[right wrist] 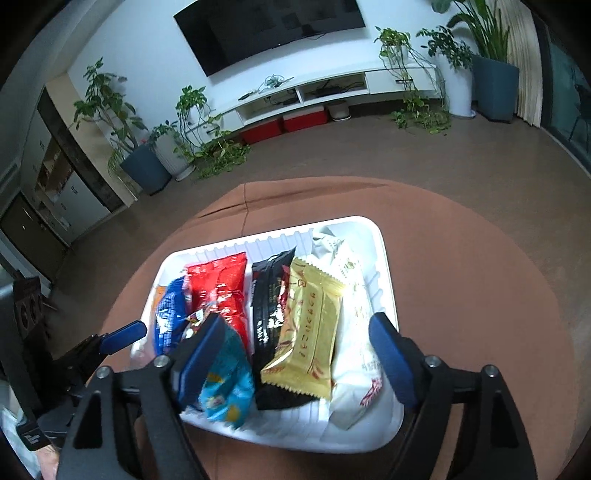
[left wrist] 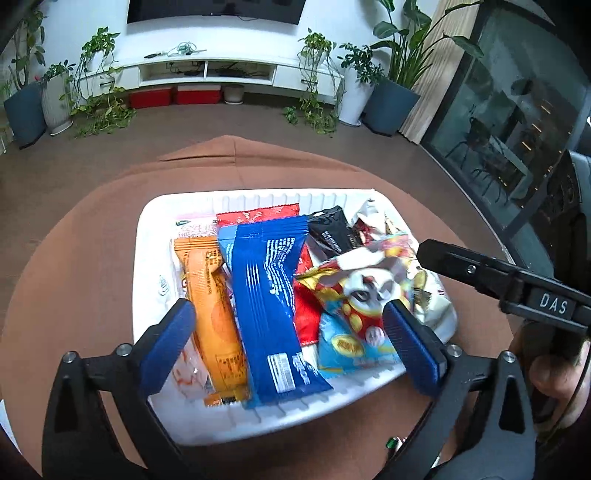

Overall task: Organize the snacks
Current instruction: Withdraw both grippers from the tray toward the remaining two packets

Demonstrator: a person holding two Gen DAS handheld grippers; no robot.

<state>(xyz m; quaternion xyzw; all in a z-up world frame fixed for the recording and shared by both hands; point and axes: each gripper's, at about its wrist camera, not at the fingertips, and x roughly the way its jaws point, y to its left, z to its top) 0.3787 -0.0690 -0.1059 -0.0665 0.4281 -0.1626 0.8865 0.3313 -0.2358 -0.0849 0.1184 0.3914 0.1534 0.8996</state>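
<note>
While both grippers, left (left wrist: 288, 325) and right (right wrist: 295, 354), hover spread wide and empty above the white tray (right wrist: 388, 258), lower squarely over the gold wafer packet (right wrist: 310, 332) lying inside before pinching.

We see a white wall carrying a dark television (right wrist: 273, 29) above a long white media console (left wrist: 207, 72) with red boxes (left wrist: 173, 96) beneath, potted plants (right wrist: 140, 147) flanking it on the brown floor (left wrist: 258, 122), and dark glass doors (left wrist: 517, 122) at right.
</note>
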